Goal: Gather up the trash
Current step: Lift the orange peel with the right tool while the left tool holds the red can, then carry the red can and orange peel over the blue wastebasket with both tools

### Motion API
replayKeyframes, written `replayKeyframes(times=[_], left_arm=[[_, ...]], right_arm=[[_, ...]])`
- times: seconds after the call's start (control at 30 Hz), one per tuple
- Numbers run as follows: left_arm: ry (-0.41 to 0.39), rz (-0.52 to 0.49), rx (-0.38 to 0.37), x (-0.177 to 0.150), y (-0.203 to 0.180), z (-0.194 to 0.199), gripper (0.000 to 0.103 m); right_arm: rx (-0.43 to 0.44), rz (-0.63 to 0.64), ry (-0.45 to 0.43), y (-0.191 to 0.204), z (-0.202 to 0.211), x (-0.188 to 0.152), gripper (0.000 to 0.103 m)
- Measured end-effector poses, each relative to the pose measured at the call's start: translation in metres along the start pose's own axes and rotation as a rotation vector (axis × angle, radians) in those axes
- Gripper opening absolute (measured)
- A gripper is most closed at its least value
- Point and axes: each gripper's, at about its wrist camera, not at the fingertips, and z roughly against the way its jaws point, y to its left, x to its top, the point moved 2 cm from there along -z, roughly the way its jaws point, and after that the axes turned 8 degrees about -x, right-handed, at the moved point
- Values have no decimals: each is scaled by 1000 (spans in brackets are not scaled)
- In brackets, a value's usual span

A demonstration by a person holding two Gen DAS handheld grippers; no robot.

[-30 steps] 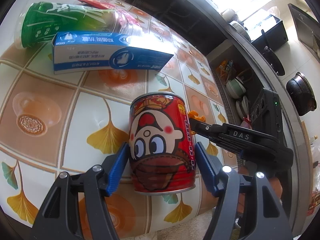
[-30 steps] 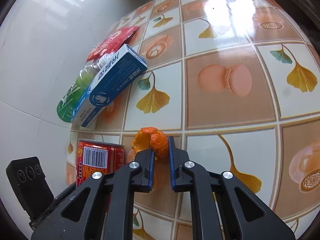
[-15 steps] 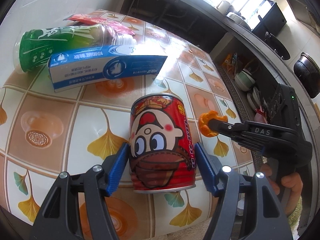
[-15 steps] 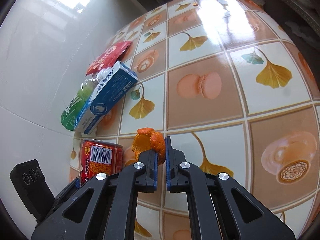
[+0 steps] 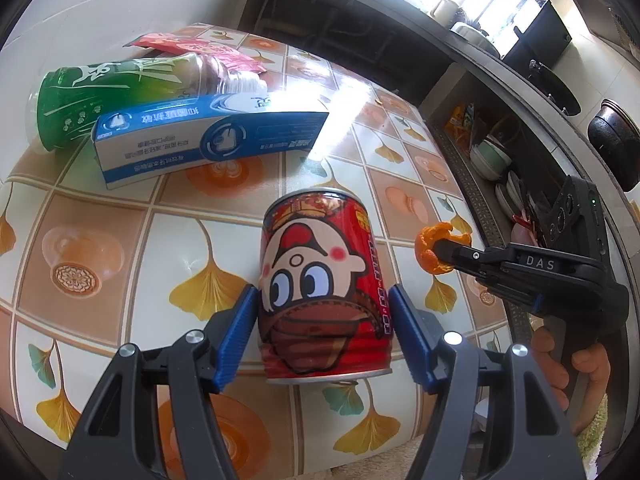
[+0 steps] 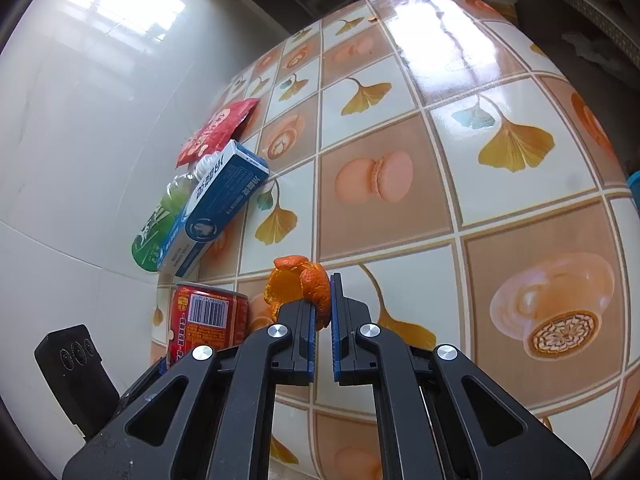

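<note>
My left gripper is shut on a red cartoon can, held upright just above the tiled table. My right gripper is shut on a piece of orange peel and holds it above the table; the peel and the right gripper also show in the left wrist view, to the right of the can. The can shows at lower left in the right wrist view. A blue and white box, a green bottle and a red wrapper lie by the wall.
A white wall borders the table's left side in the right wrist view. Dark shelves with bowls and a counter with pots stand beyond the table's far edge. The table's near edge lies just below the can.
Both grippers have risen with their loads. The orange peel has lifted off the table, and the can has come up off the table as well.
</note>
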Motion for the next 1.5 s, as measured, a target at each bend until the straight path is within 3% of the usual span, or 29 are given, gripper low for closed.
replayKeyframes(times=[0.6,1.1,1.33,1.5], left_arm=[[-25,-32,-34,-1,-18,11,64],[19,-158,-184,18,-101,-9,64],[103,-241,-289,26,-172,-43,64],[222,-271,-388,30,-227,-86,64]], right_arm=[[40,-47,-36,-14,24,-9,5],[41,-197,-211,-85,101,-25,5],[-76,-328,-342,-164,153,-42,5],[-302,-436,-432,-232,186,-59,5]])
